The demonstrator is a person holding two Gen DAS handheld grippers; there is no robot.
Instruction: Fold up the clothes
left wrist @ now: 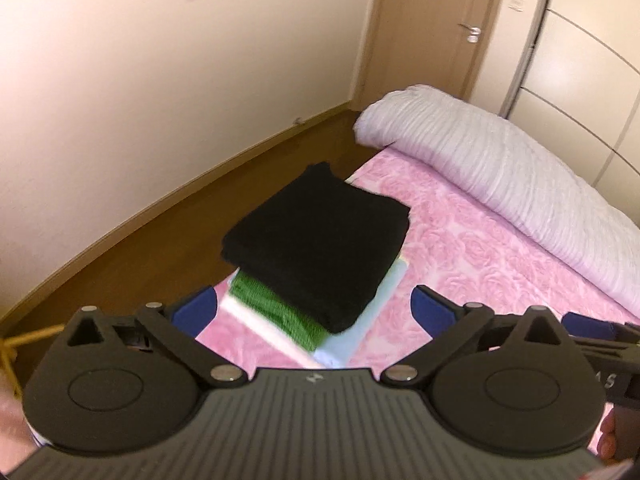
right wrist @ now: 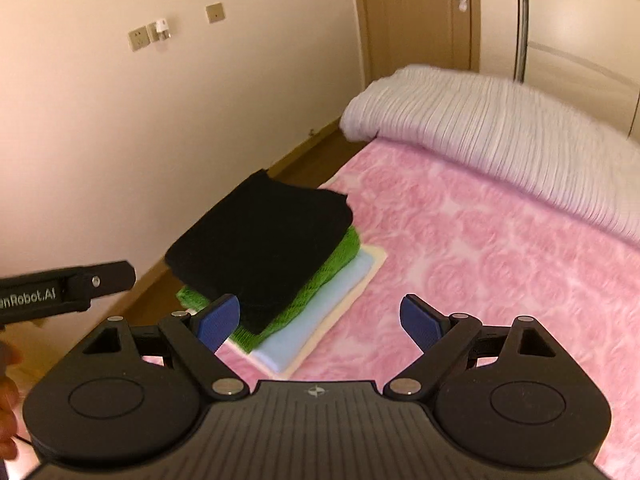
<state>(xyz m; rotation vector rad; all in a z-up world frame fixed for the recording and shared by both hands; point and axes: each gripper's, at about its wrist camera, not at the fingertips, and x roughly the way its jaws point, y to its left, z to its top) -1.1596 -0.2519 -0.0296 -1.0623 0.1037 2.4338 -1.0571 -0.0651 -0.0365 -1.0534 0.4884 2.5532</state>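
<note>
A stack of folded clothes lies near the left edge of the pink bed (left wrist: 480, 256). A black garment (left wrist: 316, 236) is on top, over a green knit one (left wrist: 280, 312), a light blue one (left wrist: 360, 328) and a cream one. The stack also shows in the right wrist view, black (right wrist: 264, 248) over green (right wrist: 320, 284). My left gripper (left wrist: 314, 310) is open and empty, just in front of the stack. My right gripper (right wrist: 320, 322) is open and empty, close before the stack's right side. The left gripper's body (right wrist: 68, 292) shows at the left of the right wrist view.
A rolled pale quilt (left wrist: 500, 172) lies along the far side of the bed. Brown floor (left wrist: 160, 232) runs between bed and cream wall. A wooden door (left wrist: 436, 28) and wardrobe panels (left wrist: 584, 60) stand behind.
</note>
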